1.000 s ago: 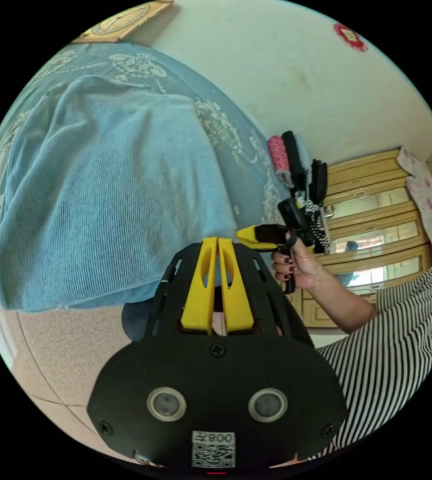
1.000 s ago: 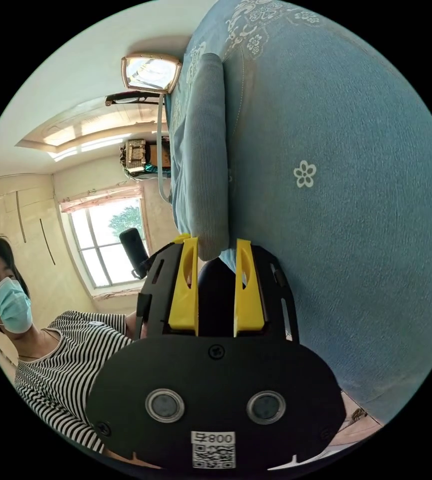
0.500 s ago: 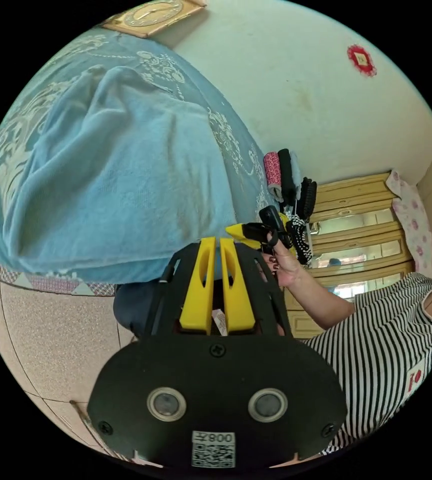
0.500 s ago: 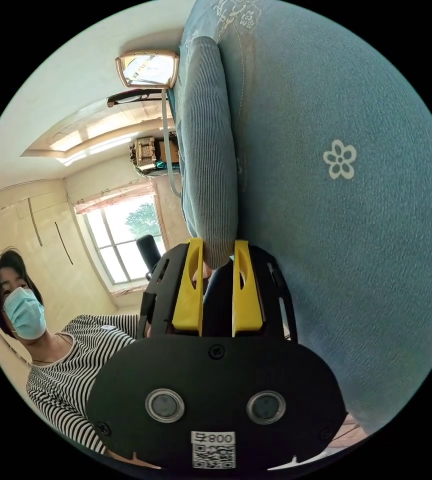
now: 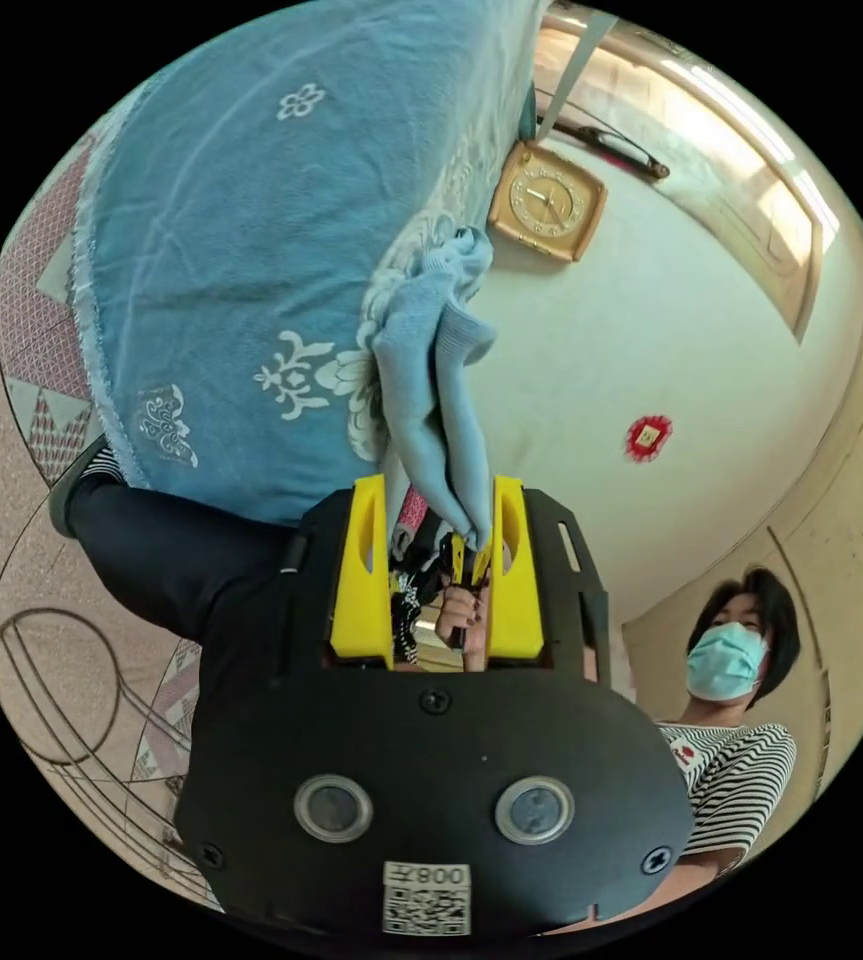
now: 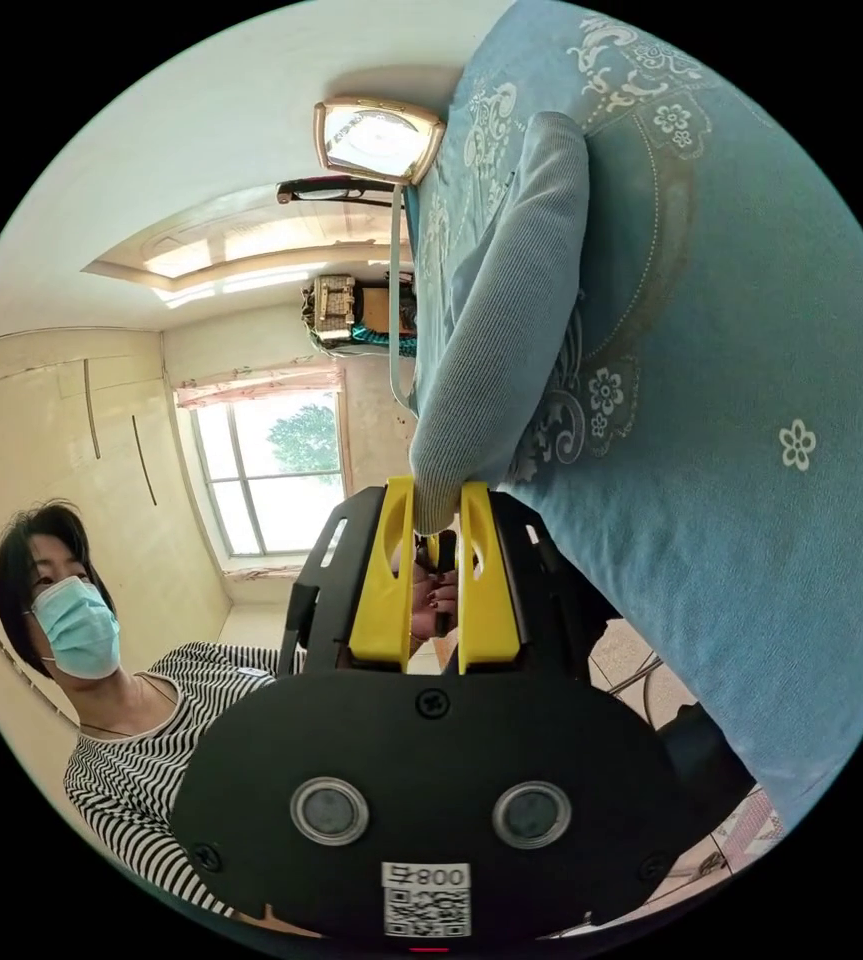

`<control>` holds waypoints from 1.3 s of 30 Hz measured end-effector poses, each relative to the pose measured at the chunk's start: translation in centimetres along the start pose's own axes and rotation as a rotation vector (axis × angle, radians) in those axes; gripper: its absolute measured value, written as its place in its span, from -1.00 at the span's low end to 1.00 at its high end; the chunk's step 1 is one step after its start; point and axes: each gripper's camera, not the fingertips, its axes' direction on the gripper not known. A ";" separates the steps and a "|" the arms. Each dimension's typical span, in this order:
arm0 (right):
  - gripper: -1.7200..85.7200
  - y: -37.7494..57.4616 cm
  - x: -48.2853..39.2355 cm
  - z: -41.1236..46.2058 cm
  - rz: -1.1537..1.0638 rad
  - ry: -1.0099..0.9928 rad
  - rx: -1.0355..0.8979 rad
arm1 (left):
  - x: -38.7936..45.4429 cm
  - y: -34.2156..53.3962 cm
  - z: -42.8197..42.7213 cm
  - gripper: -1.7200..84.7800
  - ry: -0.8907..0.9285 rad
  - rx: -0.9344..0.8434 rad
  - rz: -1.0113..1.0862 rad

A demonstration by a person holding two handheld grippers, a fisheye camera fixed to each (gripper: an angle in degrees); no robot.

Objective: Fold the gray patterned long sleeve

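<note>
The long sleeve garment (image 5: 429,380), blue-grey ribbed knit, hangs bunched from the bed's edge and runs down between my left gripper's (image 5: 439,488) jaws. Those yellow jaws stand wide apart and open; the cloth lies near the right one, clear of the left. Behind them I see the right gripper's yellow tips (image 5: 471,548) and a hand at the cloth's end. In the right gripper view the garment (image 6: 511,300) lies as a long folded roll along the bed. My right gripper (image 6: 436,492) is shut on its near end, both jaws pressing the fold.
A blue bed cover (image 5: 231,250) with white flower patterns lies under the garment, also the bed cover (image 6: 751,350). A wall clock (image 5: 548,200) hangs behind. A person in a striped top (image 6: 141,720) stands close. Tiled floor (image 5: 11,560) lies beside the bed.
My left jaws have gone from shut to wide open, and that camera has rolled a long way. My right jaws have narrowed onto the garment's fold.
</note>
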 end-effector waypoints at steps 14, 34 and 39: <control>-0.79 3.4 -2.4 -2.9 -0.014 -0.010 0.011 | 6.3 -6.0 -4.1 -0.71 -0.031 0.110 0.059; -0.81 18.9 -6.7 -17.0 -0.103 -0.020 0.135 | 30.7 -2.9 -0.7 -0.82 -0.085 -0.070 0.303; -0.81 27.1 -8.3 -22.2 -0.153 -0.037 0.182 | 37.9 -0.5 1.5 -0.82 -0.064 -0.144 0.381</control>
